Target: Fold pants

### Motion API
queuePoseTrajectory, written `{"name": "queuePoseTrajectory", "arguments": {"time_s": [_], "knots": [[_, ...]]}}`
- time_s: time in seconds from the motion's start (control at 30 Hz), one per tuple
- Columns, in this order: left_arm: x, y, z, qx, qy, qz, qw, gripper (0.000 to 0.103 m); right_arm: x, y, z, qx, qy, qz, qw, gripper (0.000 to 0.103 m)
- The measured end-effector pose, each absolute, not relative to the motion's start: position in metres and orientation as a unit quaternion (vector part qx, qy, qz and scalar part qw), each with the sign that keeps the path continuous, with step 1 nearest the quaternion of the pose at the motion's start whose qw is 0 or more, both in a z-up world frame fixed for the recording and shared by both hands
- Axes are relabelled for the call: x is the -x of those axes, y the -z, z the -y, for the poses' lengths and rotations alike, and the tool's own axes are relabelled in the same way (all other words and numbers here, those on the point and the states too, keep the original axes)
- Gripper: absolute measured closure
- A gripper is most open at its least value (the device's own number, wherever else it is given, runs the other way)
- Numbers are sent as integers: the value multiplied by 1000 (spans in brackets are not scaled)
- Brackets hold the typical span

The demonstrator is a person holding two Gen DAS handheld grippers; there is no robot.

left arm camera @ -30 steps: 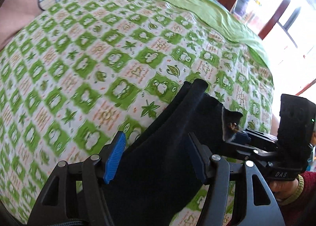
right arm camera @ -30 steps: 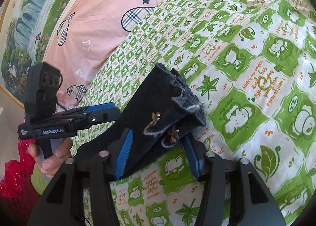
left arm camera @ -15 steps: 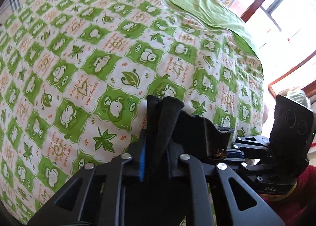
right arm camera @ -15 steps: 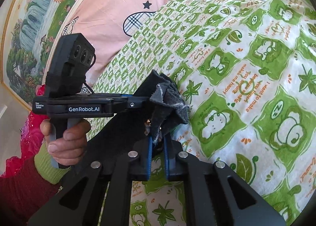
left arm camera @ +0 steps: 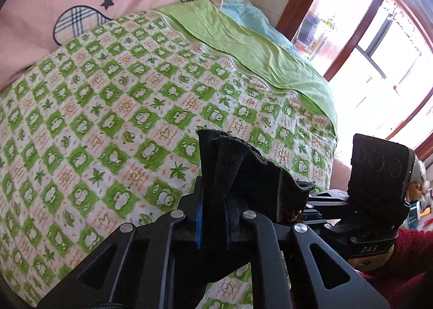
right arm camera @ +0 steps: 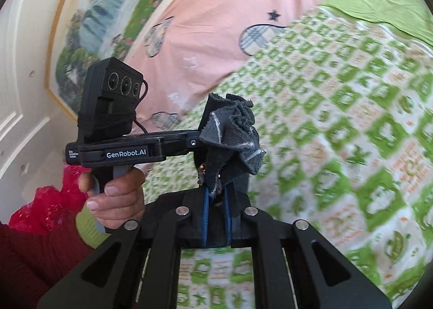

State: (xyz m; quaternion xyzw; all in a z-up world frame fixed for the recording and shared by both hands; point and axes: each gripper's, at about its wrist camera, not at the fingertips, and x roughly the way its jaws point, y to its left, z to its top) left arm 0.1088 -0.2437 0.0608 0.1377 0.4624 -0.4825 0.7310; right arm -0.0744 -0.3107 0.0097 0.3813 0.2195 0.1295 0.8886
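The black pants [left arm camera: 238,173] are bunched at one end and pinched by both grippers, held up above the bed. My left gripper [left arm camera: 213,217] is shut on the pants' edge; the cloth sticks up between its blue pads. My right gripper [right arm camera: 216,217] is shut on the same end, where a crumpled grey-black fold [right arm camera: 232,130] with small gold studs rises between its fingers. The right gripper also shows in the left wrist view [left arm camera: 360,217], close beside the pants. The left gripper also shows in the right wrist view [right arm camera: 130,149], held by a hand. The rest of the pants is hidden below.
The bed carries a green-and-white patterned cover [left arm camera: 108,119] with a plain green sheet [left arm camera: 257,46] at its far edge. A pink cloth [right arm camera: 216,25] hangs behind. A window [left arm camera: 379,52] is at the right. A painting [right arm camera: 102,11] and a white door [right arm camera: 24,65] stand at the left.
Both grippers closed on the pants' end and have lifted it off the bed. The views have tilted up toward the wall and window.
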Motion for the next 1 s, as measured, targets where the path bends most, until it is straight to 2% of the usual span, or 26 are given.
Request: {"name": "queuePoseTrajectory", "arguments": {"time_s": [0.37, 1.0], "knots": [[-104, -69, 130, -60, 424, -454, 781, 93, 24, -29, 228, -333, -230, -251, 879, 92], [-117, 18, 13, 38, 309, -511, 801, 93, -34, 18, 140, -254, -265, -359, 858, 91]]}}
